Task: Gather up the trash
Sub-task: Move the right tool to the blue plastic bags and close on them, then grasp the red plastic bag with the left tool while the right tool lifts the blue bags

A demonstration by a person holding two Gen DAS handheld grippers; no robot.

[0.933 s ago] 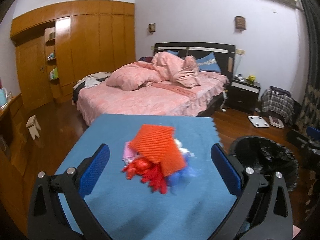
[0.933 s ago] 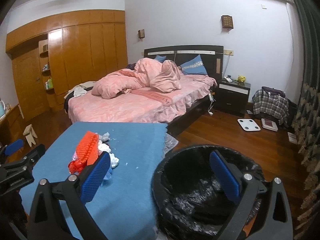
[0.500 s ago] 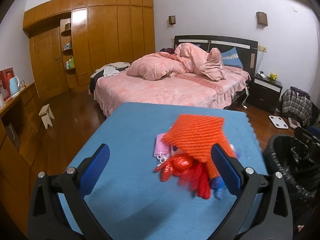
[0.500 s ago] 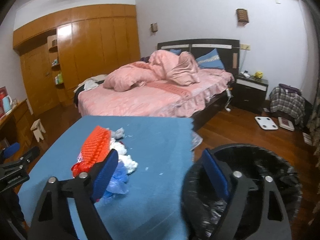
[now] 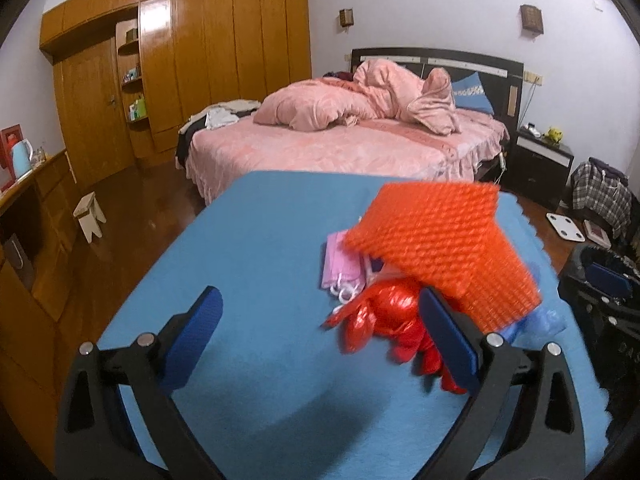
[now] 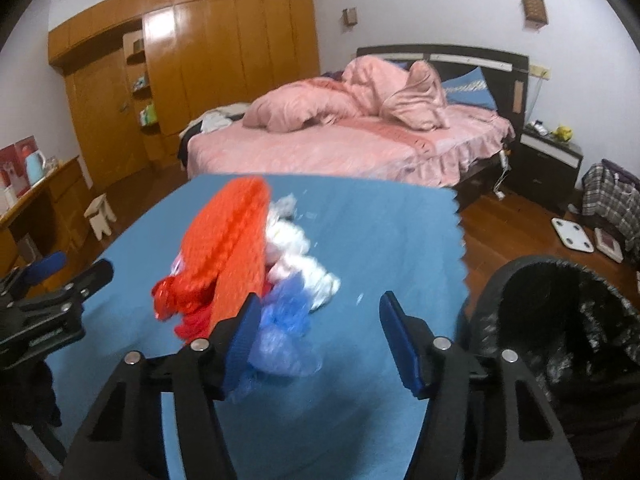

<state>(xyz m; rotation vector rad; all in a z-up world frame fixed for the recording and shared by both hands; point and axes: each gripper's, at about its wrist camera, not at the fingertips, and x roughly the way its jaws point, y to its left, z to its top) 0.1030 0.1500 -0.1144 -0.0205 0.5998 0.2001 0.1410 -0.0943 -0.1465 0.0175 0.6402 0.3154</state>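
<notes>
Item 1, left gripper [image 5: 320, 332]: we hold it low over the blue table mat [image 5: 248, 248], jaws spread wide and grasping nothing. Its right finger [image 5: 448, 340] sits just in front of the red crinkled wrapper [image 5: 380, 320]; whether it touches, we cannot tell.

Item 2, right gripper [image 6: 320, 340]: we hold it over the same mat, jaws parted and gripping nothing. Its left finger [image 6: 240, 340] stands just beside the blue plastic bag [image 6: 284, 320] at the near end of the pile.

Item 3, trash pile, lying on the mat:
- orange foam net sleeve [image 5: 440, 248], uppermost, tilted over the rest;
- red crinkled wrapper, under the sleeve's near edge;
- pink face masks [image 5: 342, 264], flat on the mat on the far left of the pile as the left camera sees it;
- white crumpled tissue [image 6: 288, 240], on the side facing the right gripper;
- blue plastic bag, nearest the right gripper.

Item 4, black bin with black liner [image 6: 560, 312]: it stands on the floor just past the mat's zigzag right edge, beside the right gripper.

Item 5, surroundings: a bed with pink bedding [image 5: 340, 140], a wooden wardrobe wall [image 5: 200, 60], a dark nightstand [image 5: 540, 160], a white bathroom scale [image 6: 570, 232] on the wooden floor, a small stool [image 5: 90, 216].
</notes>
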